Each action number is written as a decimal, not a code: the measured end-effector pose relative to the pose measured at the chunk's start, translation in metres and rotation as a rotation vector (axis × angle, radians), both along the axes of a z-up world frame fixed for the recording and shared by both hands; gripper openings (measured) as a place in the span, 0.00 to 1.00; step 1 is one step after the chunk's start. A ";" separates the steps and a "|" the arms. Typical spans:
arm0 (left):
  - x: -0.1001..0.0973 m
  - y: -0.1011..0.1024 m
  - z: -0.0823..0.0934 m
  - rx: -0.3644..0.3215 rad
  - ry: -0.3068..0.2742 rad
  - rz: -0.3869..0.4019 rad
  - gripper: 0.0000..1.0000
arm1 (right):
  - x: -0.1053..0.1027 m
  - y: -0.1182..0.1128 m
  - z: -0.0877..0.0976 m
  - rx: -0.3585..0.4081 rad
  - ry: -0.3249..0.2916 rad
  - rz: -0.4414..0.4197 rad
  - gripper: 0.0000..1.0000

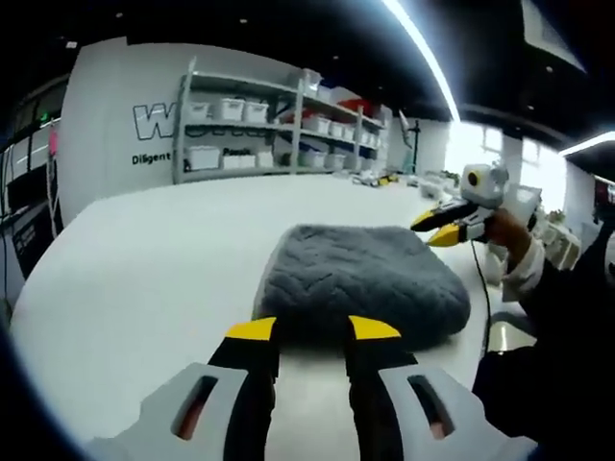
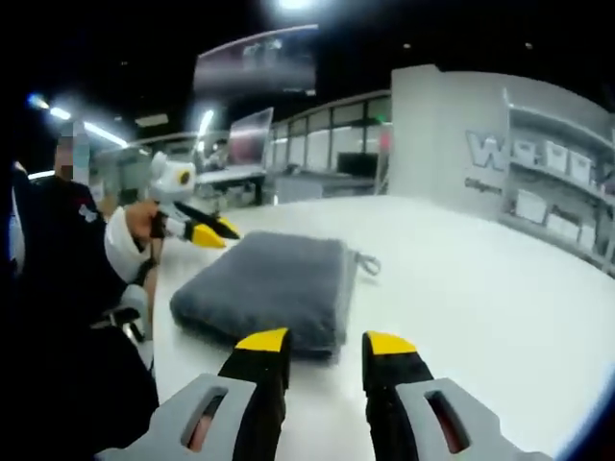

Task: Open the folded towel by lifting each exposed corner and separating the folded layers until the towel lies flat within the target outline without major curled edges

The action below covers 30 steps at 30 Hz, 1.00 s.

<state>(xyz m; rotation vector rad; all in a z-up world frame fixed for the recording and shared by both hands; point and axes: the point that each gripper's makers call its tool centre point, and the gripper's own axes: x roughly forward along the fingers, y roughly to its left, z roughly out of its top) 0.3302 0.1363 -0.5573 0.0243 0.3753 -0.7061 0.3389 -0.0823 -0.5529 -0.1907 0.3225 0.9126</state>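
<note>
A: Item one, towel (image 1: 365, 279): grey, folded thick, lying on the white table (image 1: 144, 259). In the right gripper view a small loop is sticking out at the towel's (image 2: 274, 283) far corner onto the table (image 2: 480, 279).

B: Item two, left tool (image 1: 312, 331): yellow tips hovering just before the towel's near edge, jaws standing apart with a narrow gap, holding nothing. It is also showing in the right gripper view (image 2: 209, 230), raised in a hand (image 2: 142, 226) beside the towel's far left edge, tips close together there.

A: Item three, right tool (image 2: 327, 343): jaws parted, gripping nothing, tips sitting at the towel's near edge. In the left gripper view it (image 1: 437, 226) is hanging over the towel's far right corner, held by a hand (image 1: 509, 235) in a white cuff; whether it is touching the cloth, cannot tell.

B: Surroundings: a shelf (image 1: 279, 125) of white bins standing against the wall behind the table, with partial lettering (image 1: 154, 120) on the wall. A ceiling light strip (image 1: 423, 48) is running overhead.

A: Obstructions: a person's dark sleeve (image 2: 58, 288) is crowding the table's edge beside the towel.
</note>
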 end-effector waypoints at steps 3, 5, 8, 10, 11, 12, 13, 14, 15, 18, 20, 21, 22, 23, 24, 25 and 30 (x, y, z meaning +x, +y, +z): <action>-0.005 -0.006 0.004 -0.074 0.041 -0.021 0.12 | 0.003 -0.001 -0.006 0.004 0.023 -0.009 0.26; -0.008 -0.007 0.005 -0.106 0.072 -0.029 0.11 | 0.004 -0.001 -0.007 0.016 0.032 -0.008 0.26; -0.008 -0.008 0.005 -0.094 0.065 -0.030 0.07 | 0.007 0.000 -0.007 0.037 0.051 0.009 0.24; -0.008 -0.009 0.004 -0.085 0.062 -0.032 0.06 | 0.009 0.000 -0.010 0.046 0.063 0.011 0.24; -0.009 -0.009 0.002 -0.082 0.065 -0.033 0.06 | 0.009 0.001 -0.013 0.055 0.089 0.014 0.24; -0.009 -0.010 0.000 -0.077 0.071 -0.036 0.07 | 0.007 0.002 -0.017 0.058 0.116 0.020 0.24; -0.009 -0.011 -0.001 -0.072 0.075 -0.038 0.07 | 0.007 0.003 -0.021 0.057 0.128 0.026 0.24; -0.010 -0.012 -0.003 -0.066 0.075 -0.041 0.07 | 0.008 0.004 -0.022 0.062 0.130 0.026 0.24; -0.010 -0.013 -0.004 -0.060 0.077 -0.045 0.09 | 0.009 0.004 -0.023 0.070 0.135 0.025 0.24; -0.010 -0.015 -0.008 -0.042 0.082 -0.051 0.12 | 0.007 0.007 -0.025 0.093 0.165 0.030 0.24; -0.010 -0.016 -0.011 -0.033 0.084 -0.054 0.14 | 0.008 0.007 -0.026 0.106 0.178 0.028 0.25; -0.010 -0.017 -0.012 -0.030 0.087 -0.055 0.16 | 0.008 0.007 -0.028 0.115 0.192 0.027 0.25; -0.010 -0.017 -0.013 -0.027 0.090 -0.056 0.17 | 0.008 0.008 -0.029 0.119 0.204 0.028 0.25; -0.010 -0.018 -0.014 -0.025 0.091 -0.057 0.17 | 0.008 0.008 -0.031 0.123 0.212 0.029 0.26; -0.010 -0.018 -0.015 -0.023 0.094 -0.061 0.18 | 0.008 0.009 -0.032 0.127 0.221 0.032 0.26; -0.011 -0.019 -0.016 -0.021 0.095 -0.069 0.18 | 0.007 0.010 -0.033 0.131 0.237 0.035 0.26; -0.012 -0.022 -0.018 -0.012 0.096 -0.081 0.19 | 0.001 0.014 -0.037 0.147 0.292 0.051 0.25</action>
